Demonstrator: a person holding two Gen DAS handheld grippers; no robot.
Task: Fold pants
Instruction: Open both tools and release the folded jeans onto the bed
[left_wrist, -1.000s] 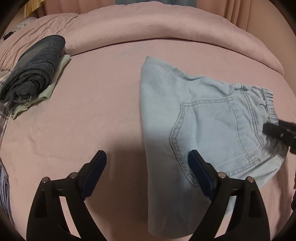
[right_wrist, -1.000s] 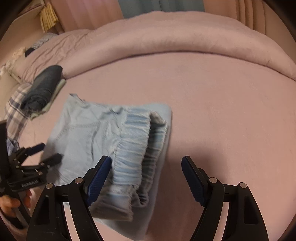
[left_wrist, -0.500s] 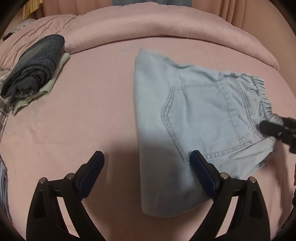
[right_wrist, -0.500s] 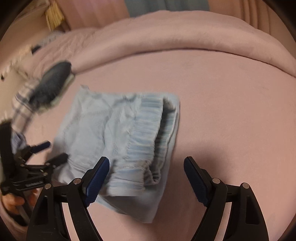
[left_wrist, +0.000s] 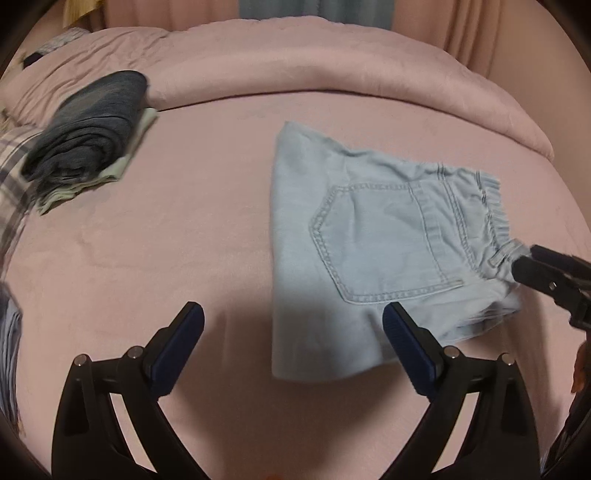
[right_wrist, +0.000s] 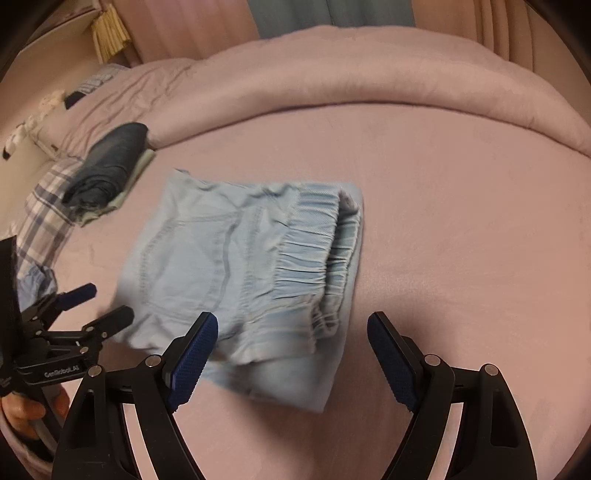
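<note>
Light blue denim pants (left_wrist: 369, 240) lie folded on the pink bed (left_wrist: 166, 240), back pocket up, elastic waistband to the right. My left gripper (left_wrist: 293, 332) hovers above their near left corner; its jaws are opening and the pads press on nothing. In the right wrist view the pants (right_wrist: 229, 258) show their gathered waistband, and my right gripper (right_wrist: 293, 350) stands open above their near edge, apart from the cloth. The left gripper (right_wrist: 105, 304) appears at that view's left edge, the right gripper (left_wrist: 546, 273) at the other view's right edge, beside the waistband.
A stack of folded dark and pale green clothes (left_wrist: 88, 125) sits at the bed's far left, beside a plaid cloth (right_wrist: 44, 210). A rolled pink duvet (left_wrist: 332, 66) runs along the back. A person's hand (right_wrist: 22, 410) holds the left gripper.
Both grippers have drawn back and upward from the folded pants, which now lie farther ahead in each view. The left jaws stand slightly wider. The pants stay flat on the bed.
</note>
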